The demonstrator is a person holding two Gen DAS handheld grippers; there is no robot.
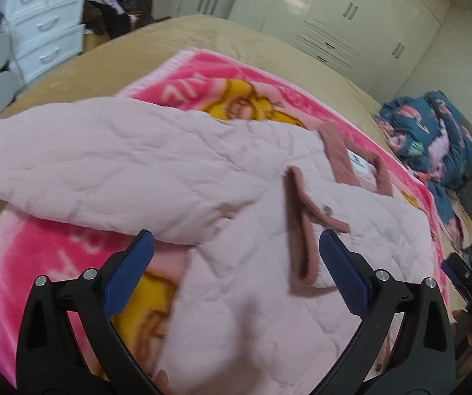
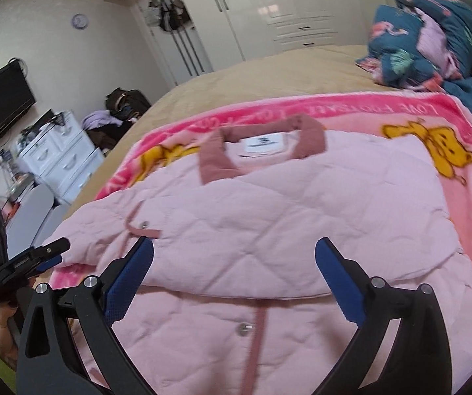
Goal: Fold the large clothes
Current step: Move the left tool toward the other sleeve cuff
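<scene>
Quilted pink jacket (image 2: pixel 268 217) is spread on the blanket (image 2: pixel 459 177), partly folded. Both the left gripper (image 1: pixel 236 276) and right gripper (image 2: pixel 234 279) are held wide apart and empty above it. Soft, puffy and light, it is probably best pinched at the hem or a folded edge.

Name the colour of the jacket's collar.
Dusty rose, darker than the pale pink quilted jacket; the collar shows best in the right wrist view.
</scene>
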